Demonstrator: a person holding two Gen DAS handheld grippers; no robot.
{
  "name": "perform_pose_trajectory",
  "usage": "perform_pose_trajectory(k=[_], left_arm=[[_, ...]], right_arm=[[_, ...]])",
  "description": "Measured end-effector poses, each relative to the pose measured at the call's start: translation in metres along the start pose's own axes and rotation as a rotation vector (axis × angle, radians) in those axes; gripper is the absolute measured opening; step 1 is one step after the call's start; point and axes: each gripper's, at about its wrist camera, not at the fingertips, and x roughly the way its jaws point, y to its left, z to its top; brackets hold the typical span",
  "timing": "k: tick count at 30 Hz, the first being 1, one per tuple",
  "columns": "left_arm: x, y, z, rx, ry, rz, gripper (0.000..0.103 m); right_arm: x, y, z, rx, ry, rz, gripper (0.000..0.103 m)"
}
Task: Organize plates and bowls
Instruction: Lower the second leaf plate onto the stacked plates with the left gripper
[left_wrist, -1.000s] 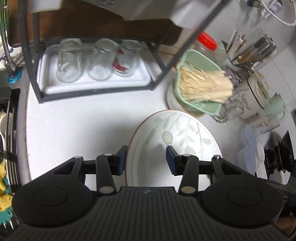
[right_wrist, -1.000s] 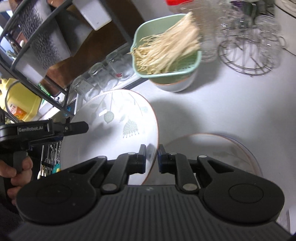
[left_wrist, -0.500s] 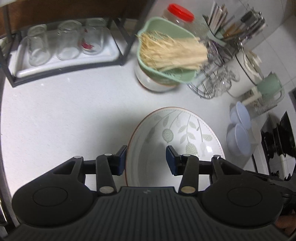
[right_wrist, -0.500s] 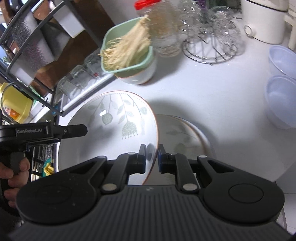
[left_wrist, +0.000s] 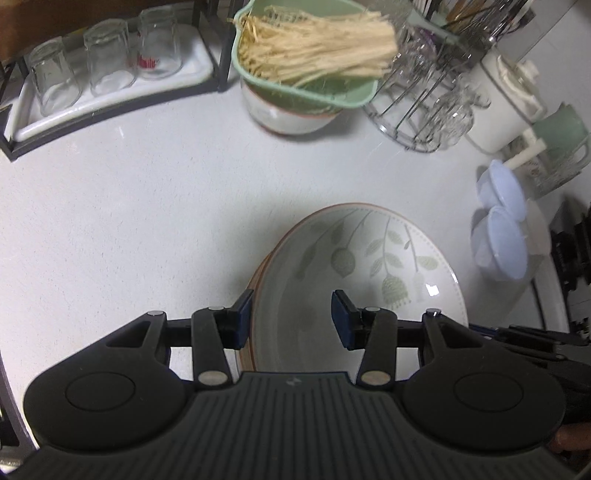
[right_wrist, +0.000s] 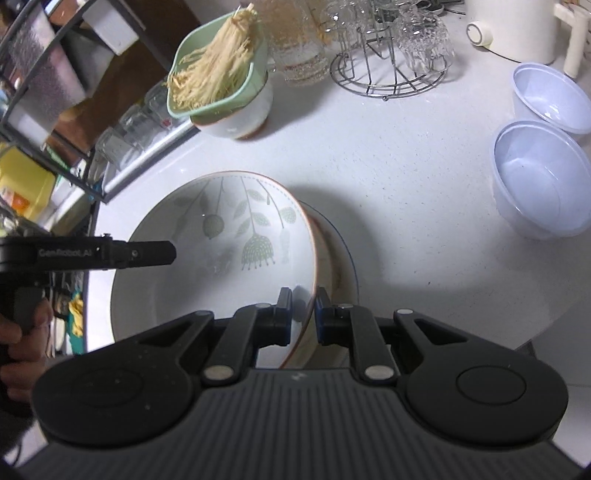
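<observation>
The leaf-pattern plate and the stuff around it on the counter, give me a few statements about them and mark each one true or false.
1. The right gripper is clamped on the rim of the leaf-pattern plate. True.
2. The leaf-pattern plate sits alone on the counter. False: it is over another plate whose rim shows beneath it.
3. The green colander holds pale thin strands and rests in a white bowl. True.
4. The two translucent plastic bowls are stacked one inside the other. False: in the right wrist view they stand side by side.
5. The glasses on the white tray stand mouth up. False: they are upside down.
</observation>
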Motion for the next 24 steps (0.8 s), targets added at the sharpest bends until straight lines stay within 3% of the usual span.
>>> perform_pose_trajectory(k=[4, 14, 24], left_arm=[[0.004, -0.006, -0.003, 0.013, 0.013, 0.059, 0.050], [0.007, -0.014, -0.005, 0.028, 0.034, 0.126, 0.050], [0.010, -0.011, -0.012, 0.032, 0.058, 0.156, 0.050]], right_arm=[[0.004, -0.004, -0.001, -0.032, 0.018, 0.024, 0.016], [0.011, -0.002, 0.000, -0.079, 0.023, 0.024, 0.016], [0.020, 0.004, -0.001, -0.095, 0.022, 0.016, 0.016]])
